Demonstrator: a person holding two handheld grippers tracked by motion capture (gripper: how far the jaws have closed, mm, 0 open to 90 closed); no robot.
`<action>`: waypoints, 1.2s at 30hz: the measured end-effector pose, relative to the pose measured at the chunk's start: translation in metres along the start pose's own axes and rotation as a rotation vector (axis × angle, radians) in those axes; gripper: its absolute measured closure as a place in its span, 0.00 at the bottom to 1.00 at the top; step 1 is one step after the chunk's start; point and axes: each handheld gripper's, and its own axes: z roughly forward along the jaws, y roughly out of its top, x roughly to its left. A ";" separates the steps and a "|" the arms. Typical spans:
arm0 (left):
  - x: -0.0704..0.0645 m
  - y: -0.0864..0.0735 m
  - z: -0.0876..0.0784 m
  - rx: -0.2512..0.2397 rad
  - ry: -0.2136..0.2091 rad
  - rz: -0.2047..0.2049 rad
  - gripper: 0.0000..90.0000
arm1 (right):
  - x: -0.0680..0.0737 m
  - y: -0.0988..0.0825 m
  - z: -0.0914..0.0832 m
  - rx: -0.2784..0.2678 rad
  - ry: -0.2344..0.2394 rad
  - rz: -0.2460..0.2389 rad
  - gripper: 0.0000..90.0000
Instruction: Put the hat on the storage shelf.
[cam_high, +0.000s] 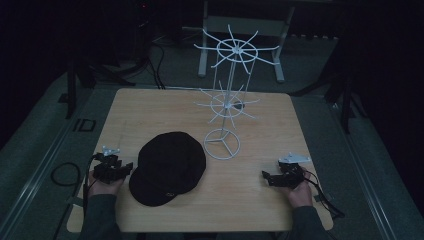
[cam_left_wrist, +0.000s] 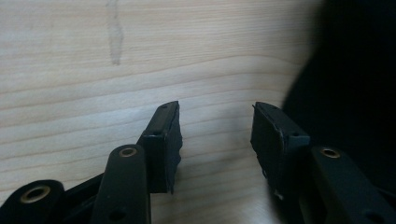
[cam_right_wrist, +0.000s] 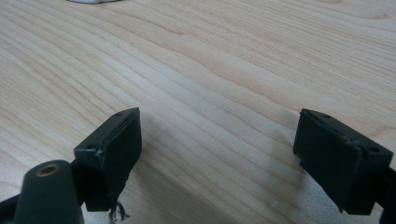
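Fingers of both grippers spread, gripping nothing, flanking black cap (cam_high: 167, 167); no readable writing.

Black tongs (cam_high: 131, 166), brass rivets, dark sleeves (cam_high: 100, 216).
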 end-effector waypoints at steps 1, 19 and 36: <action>0.000 0.000 0.000 0.000 0.000 0.000 0.58 | 0.000 0.000 0.000 0.000 0.000 0.000 0.17; -0.010 0.044 -0.031 -0.050 -0.092 -0.007 0.54 | 0.002 -0.001 -0.001 -0.001 -0.008 0.007 0.17; -0.039 0.060 -0.001 0.040 -0.098 0.062 0.50 | 0.002 -0.001 -0.001 -0.002 -0.010 0.010 0.17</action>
